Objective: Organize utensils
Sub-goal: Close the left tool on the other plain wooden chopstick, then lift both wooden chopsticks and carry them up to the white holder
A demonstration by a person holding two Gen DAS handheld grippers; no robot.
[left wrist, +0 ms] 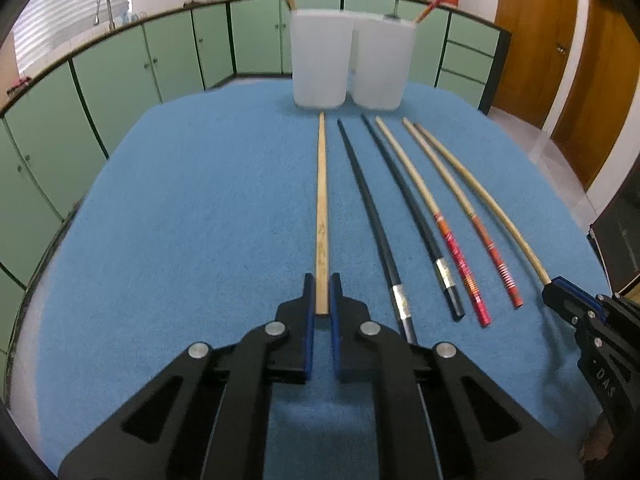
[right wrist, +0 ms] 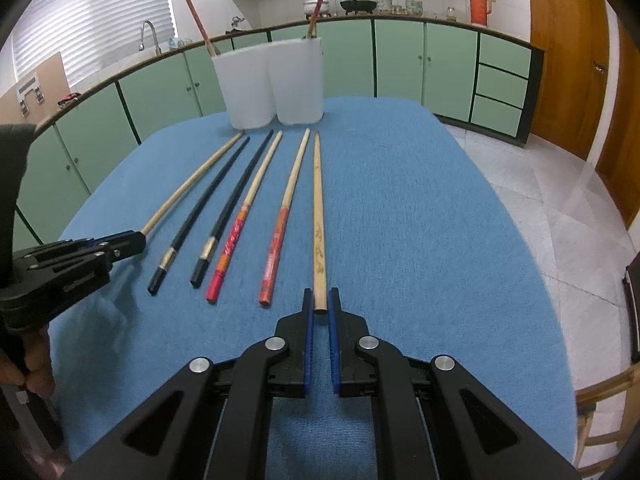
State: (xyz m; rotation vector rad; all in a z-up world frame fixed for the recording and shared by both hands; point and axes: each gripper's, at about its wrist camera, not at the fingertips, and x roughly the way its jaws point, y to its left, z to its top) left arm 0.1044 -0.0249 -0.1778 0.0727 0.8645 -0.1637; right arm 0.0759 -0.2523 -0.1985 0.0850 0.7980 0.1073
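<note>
Six chopsticks lie on a blue cloth (left wrist: pixel 200 200). Left view: the left gripper (left wrist: pixel 322 294) pinches the leftmost chopstick (left wrist: pixel 322 200). Right view: the right gripper (right wrist: pixel 320 308) pinches the rightmost chopstick (right wrist: pixel 318 216), seemingly at its very end. Lifting could let either swing loose and miss the white cups (right wrist: pixel 276 80).

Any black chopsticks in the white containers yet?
No: both black chopsticks lie on the blue cloth; the white containers hold only red-ended ones.
</note>
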